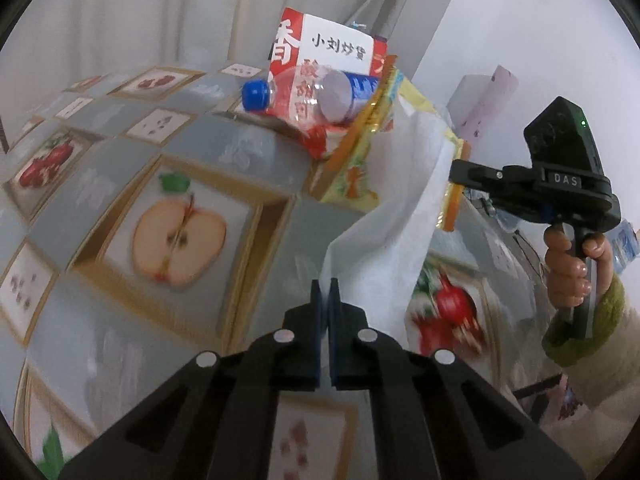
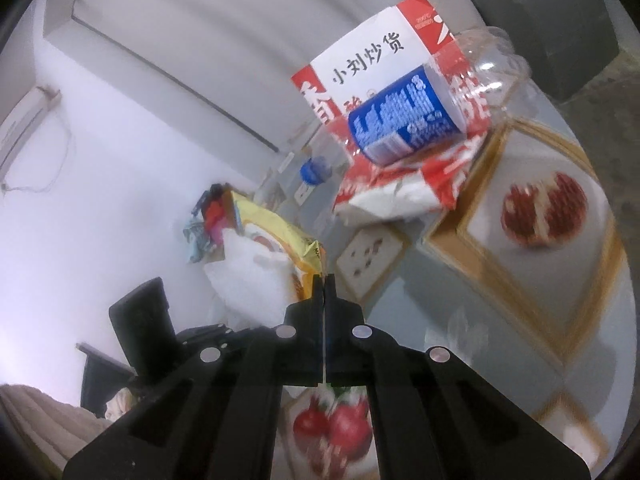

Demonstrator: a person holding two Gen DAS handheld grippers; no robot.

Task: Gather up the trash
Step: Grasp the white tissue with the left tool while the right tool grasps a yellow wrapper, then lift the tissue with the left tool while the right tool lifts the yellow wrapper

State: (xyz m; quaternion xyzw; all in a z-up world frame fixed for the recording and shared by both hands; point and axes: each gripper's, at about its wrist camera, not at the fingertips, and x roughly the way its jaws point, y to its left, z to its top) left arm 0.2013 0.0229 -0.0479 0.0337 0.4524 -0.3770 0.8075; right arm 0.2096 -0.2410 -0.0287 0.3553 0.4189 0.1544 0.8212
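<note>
Yellow wrapper (image 1: 356, 172) — half behind white bag (image 1: 384, 240)

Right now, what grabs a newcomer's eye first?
The clear plastic bottle with blue cap and label lying across a red-and-white snack bag at the table's far edge. Nearer, the left gripper pinches a white tissue sheet, and the right gripper pinches a yellow snack wrapper over the fruit-print tablecloth.
</note>
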